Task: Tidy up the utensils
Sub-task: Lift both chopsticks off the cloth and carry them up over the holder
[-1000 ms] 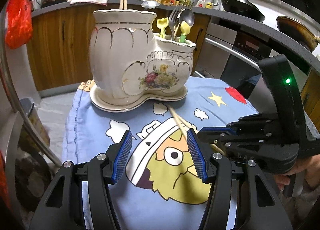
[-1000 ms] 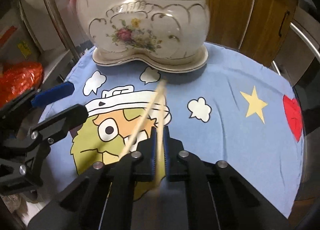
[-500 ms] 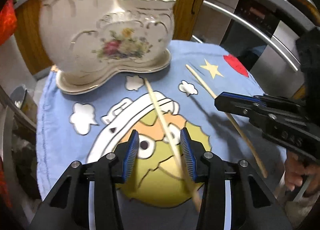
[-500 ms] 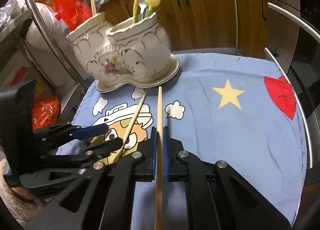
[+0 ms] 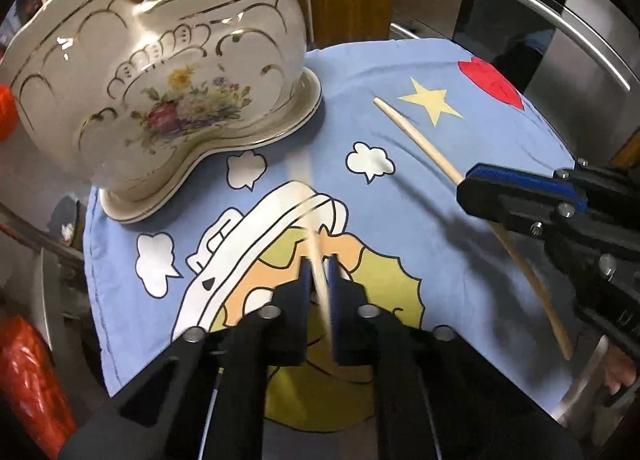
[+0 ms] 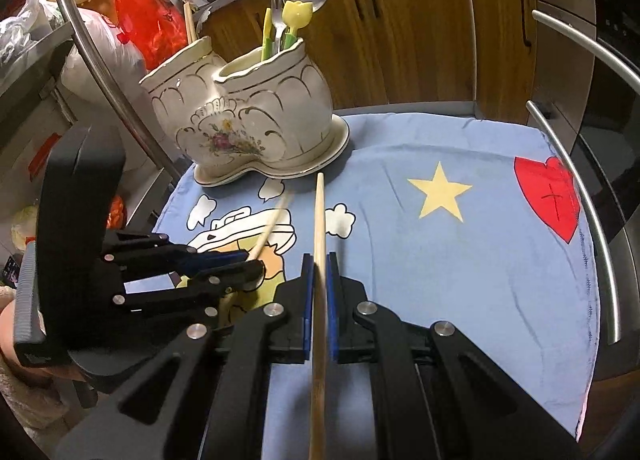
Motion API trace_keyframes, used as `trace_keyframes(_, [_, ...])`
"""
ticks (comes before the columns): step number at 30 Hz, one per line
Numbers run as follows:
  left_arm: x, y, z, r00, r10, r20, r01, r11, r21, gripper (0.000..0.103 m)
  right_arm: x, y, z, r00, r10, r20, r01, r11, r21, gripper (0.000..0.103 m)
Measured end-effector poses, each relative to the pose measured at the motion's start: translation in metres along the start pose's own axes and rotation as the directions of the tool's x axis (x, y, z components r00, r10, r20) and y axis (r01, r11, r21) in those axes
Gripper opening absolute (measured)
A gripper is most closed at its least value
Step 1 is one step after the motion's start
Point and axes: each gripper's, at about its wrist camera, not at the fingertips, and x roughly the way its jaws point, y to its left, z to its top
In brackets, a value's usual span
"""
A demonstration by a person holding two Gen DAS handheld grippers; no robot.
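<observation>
Standing at the far left of the blue cartoon cloth (image 6: 460,260), the ceramic utensil holder (image 6: 248,123) carries a fork, spoon and yellow-handled pieces. Nearer, the left gripper (image 5: 318,280) has its jaws clenched on 1 chopstick (image 5: 316,256), blurred, angled toward the holder. Right of it, the right gripper (image 6: 318,284) grips the other chopstick (image 6: 319,227), its tip just short of the holder's saucer.
</observation>
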Motion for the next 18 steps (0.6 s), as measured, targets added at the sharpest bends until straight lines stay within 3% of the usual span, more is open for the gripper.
trace_keyframes(9, [-0.026, 0.027, -0.018, 0.987, -0.127, 0.100, 0.136, 0.987, -0.084, 0.006, -0.012, -0.004, 0.001, 0.999, 0.030, 0.039, -0.030, 0.999, 0.014, 0.006])
trace_keyframes(12, [-0.052, 0.033, -0.027, 0.964, -0.179, 0.194, 0.196, 0.978, -0.076, 0.006, -0.019, -0.005, 0.004, 0.995, 0.057, 0.076, -0.059, 0.998, 0.025, 0.006])
trace_keyframes(14, [-0.072, 0.039, -0.031, 0.940, -0.207, 0.272, 0.232, 0.971, -0.063, 0.006, -0.025, -0.001, 0.008, 0.990, 0.075, 0.122, -0.077, 0.997, 0.015, 0.006])
trace_keyframes(17, [-0.108, 0.051, -0.035, 0.894, -0.199, 0.402, 0.238, 0.970, -0.050, 0.006, -0.032, 0.009, 0.015, 0.982, 0.101, 0.158, -0.100, 0.995, -0.015, 0.006])
trace_keyframes(18, [-0.116, 0.055, -0.033, 0.887, -0.181, 0.425, 0.227, 0.972, -0.059, 0.006, -0.034, 0.012, 0.018, 0.980, 0.107, 0.165, -0.104, 0.994, -0.023, 0.006])
